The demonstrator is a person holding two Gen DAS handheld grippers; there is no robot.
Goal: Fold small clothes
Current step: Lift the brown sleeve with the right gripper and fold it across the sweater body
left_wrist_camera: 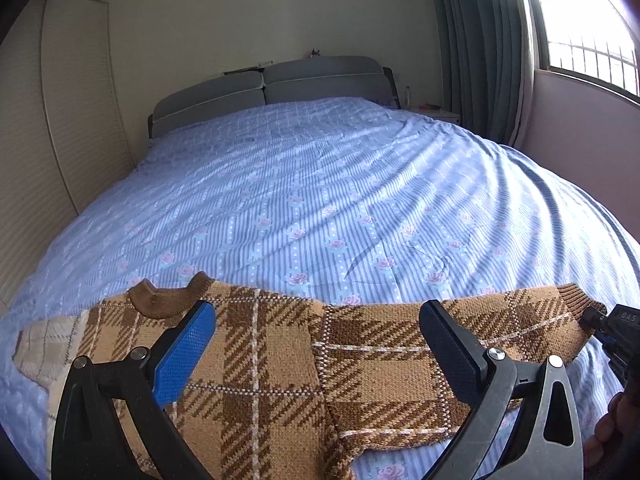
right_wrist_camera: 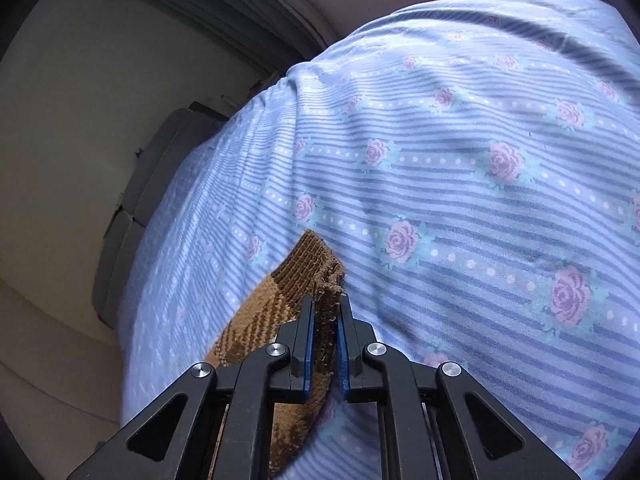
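Note:
A small brown plaid knit sweater [left_wrist_camera: 280, 368] lies on the bed, its collar [left_wrist_camera: 168, 300] to the left and one sleeve stretched to the right. My left gripper [left_wrist_camera: 316, 316] is open and hovers above the sweater's body, its jaws wide apart. My right gripper [right_wrist_camera: 325, 312] is shut on the sleeve's ribbed cuff [right_wrist_camera: 316, 264]. The right gripper also shows at the right edge of the left wrist view [left_wrist_camera: 608, 332], at the cuff [left_wrist_camera: 576, 296].
The bed [left_wrist_camera: 320, 184] has a blue striped cover with pink roses. A grey headboard [left_wrist_camera: 264, 88] stands at the far end. A wardrobe [left_wrist_camera: 52, 120] is on the left, and a curtain [left_wrist_camera: 480, 48] and window on the right.

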